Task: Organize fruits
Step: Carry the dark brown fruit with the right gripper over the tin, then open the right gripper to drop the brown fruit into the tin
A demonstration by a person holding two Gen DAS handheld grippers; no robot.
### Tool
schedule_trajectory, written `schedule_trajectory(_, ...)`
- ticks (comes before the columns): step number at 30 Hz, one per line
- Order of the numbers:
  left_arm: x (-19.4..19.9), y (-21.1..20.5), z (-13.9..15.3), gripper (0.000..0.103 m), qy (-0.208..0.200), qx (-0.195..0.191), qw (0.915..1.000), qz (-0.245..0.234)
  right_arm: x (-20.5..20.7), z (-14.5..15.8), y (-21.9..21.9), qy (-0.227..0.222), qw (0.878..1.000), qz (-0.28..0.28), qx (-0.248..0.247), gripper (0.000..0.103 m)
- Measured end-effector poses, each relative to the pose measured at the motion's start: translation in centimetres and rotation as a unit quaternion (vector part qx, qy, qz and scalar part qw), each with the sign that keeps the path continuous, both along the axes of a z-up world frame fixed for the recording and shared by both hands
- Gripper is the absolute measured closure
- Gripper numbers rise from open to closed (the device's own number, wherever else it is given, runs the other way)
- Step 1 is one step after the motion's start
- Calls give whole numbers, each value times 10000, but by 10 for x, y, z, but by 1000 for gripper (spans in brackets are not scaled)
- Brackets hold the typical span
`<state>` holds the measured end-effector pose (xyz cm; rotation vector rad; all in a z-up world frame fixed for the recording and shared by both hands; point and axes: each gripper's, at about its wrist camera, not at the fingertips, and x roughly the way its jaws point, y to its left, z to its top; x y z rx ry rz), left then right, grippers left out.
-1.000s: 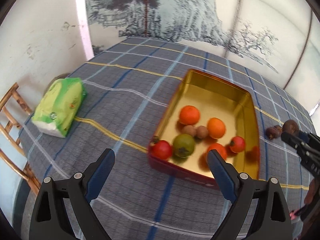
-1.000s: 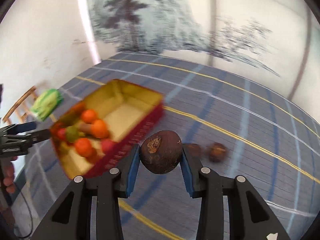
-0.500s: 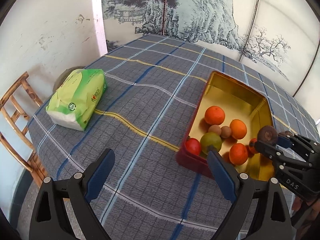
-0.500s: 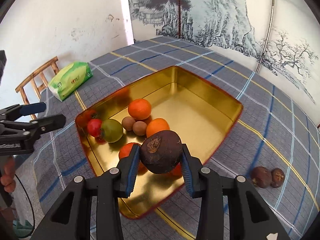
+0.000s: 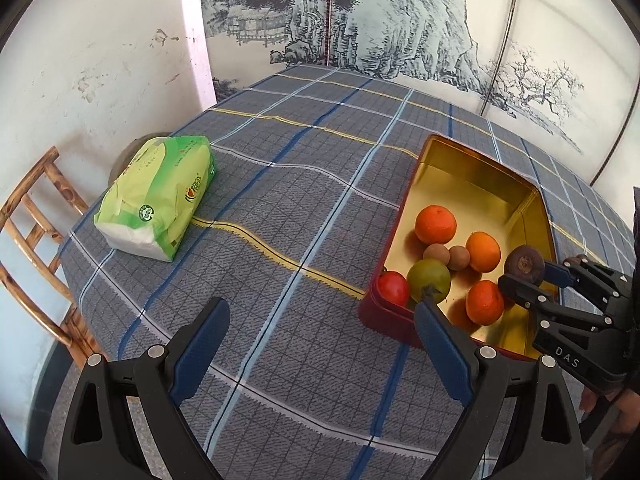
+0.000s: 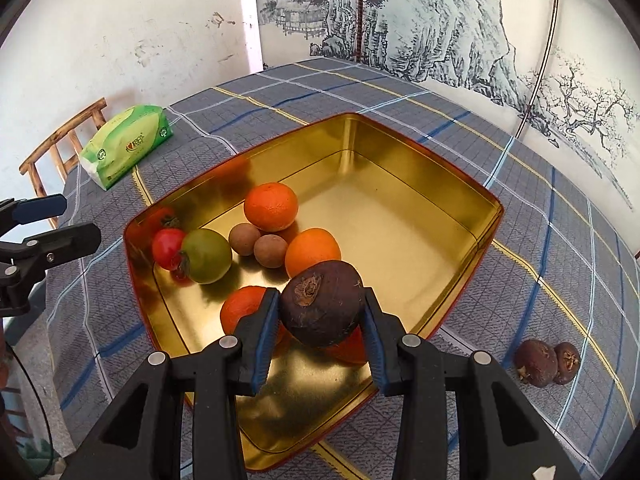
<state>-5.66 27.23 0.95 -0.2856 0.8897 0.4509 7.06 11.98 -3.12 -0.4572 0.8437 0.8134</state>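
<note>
The dark brown fruit (image 6: 322, 303) sits clamped between the jaws of the right gripper (image 6: 320, 320), held above the near half of the gold tin (image 6: 460, 188), just over two oranges. The step in hand looks like the drop into the tin. The next move probably calls for easing the jaws apart where bare gold floor lies, ahead and to the right of them, so the fruit does not land on the pile. The tin's wall to the right of the jaws is close; beyond it, two more brown fruits (image 6: 546, 362) wait on the bench (image 6: 540, 240). The left gripper (image 5: 320, 344) hangs with jaws wide apart and empty, the tin's red wall just beside its right finger.
</note>
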Motion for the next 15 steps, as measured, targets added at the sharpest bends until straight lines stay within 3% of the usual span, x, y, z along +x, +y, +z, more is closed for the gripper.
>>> schedule_trajectory(15, 3, -13, 2, 10, 35, 37, 9998, -214, -5, 1, -2, 76, 9999, 10, 147, 65)
